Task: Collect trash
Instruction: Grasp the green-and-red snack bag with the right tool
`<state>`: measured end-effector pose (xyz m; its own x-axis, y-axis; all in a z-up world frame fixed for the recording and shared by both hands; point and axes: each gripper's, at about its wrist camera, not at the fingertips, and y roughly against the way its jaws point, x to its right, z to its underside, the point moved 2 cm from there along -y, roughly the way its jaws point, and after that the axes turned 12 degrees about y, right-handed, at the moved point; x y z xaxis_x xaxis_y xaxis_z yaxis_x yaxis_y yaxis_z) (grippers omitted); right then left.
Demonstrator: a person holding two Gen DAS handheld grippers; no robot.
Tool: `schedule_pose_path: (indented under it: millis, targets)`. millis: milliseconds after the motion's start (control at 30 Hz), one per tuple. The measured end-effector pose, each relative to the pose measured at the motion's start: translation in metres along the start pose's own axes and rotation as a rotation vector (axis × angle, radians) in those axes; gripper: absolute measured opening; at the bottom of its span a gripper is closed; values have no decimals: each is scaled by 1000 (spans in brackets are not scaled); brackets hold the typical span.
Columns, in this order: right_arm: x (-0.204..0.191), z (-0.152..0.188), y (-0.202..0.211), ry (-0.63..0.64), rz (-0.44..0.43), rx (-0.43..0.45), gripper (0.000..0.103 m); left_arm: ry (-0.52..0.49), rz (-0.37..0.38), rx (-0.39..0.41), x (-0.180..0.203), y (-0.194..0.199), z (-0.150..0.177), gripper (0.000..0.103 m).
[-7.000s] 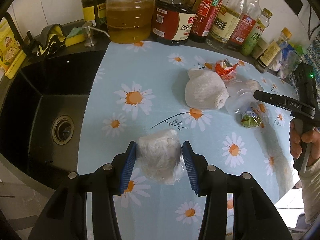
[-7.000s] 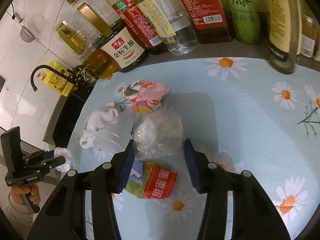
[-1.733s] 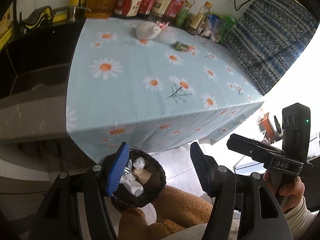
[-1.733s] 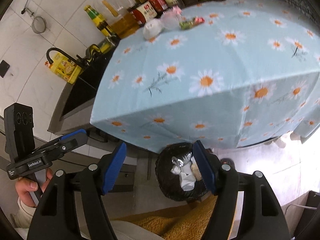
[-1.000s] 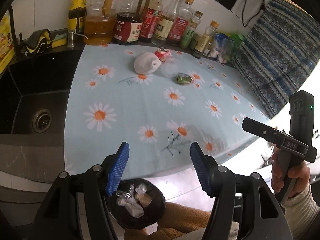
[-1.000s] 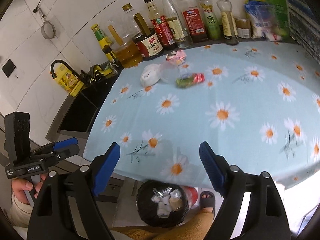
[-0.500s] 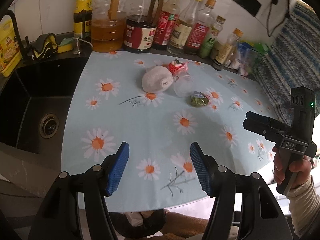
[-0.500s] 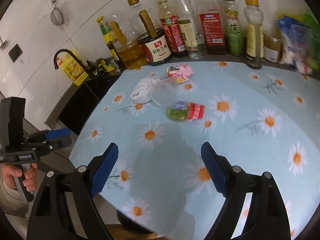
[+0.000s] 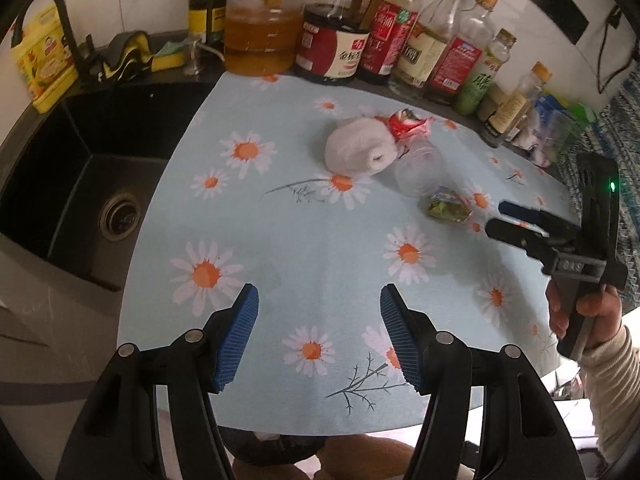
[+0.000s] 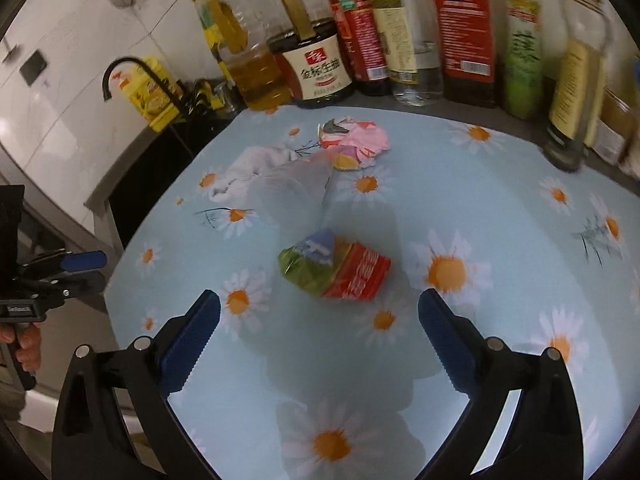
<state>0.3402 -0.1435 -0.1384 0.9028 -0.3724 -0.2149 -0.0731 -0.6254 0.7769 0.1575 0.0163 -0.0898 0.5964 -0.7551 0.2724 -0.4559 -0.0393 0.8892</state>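
Note:
Trash lies on the daisy tablecloth (image 9: 304,248): a white cloth wad (image 9: 360,150), a red-pink crumpled wrapper (image 9: 406,124), a clear plastic cup (image 9: 418,168) on its side, and a green-red snack packet (image 9: 446,210). My left gripper (image 9: 318,334) is open and empty over the table's near edge. My right gripper (image 10: 318,330) is open and empty, just short of the snack packet (image 10: 336,266); it also shows in the left wrist view (image 9: 506,222). The cup (image 10: 292,186), wrapper (image 10: 356,142) and cloth (image 10: 256,168) lie beyond. The bin (image 9: 272,446) peeks out below the table edge.
A row of oil and sauce bottles (image 9: 336,36) lines the back wall. A black sink (image 9: 80,168) with a faucet (image 10: 128,72) is at the left. A yellow pack (image 9: 44,60) stands by the sink.
Both grippers rose from the floor bin, empty, and moved forward over the table. The right one closed in on the snack packet.

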Motion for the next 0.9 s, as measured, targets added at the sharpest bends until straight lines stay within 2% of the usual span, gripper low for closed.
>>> schedule_pose_path:
  millis: [200,300,367,467,533,567,600,733,767,900]
  targets:
    - [7,-13,-25,104,-6,-23,98,23,-25,-14,1,-7,3,61]
    - [7,-19,-33,155,-35,-28,98,40,-31,-20,0,-11,3,61]
    - [-1,-21,-36,237,-45,-37,98,52,-35,-24,0,-13,3,61]
    - [-12,-20,-43,350,-18,-48,97,59,-37,-32,0,-17,2,61]
    - [-11,-19,-50,368,-10,-64,96,59,-41,-36,1,-19,2,61]
    - [-9,-18,-53,368,-10,-72,94,61,-41,-38,1,-20,2,61]
    - [-7,-17,-57,365,-11,-83,86,63,-41,-39,1,-20,2,61]
    - [-2,-16,-58,362,9,-72,74,68,-42,-48,2,-25,3,61]
    - [-2,-16,-58,365,22,-72,66,66,-42,-50,2,-26,3,61]
    - [0,-15,-54,355,20,-64,63,51,-38,-56,9,-29,1,61]
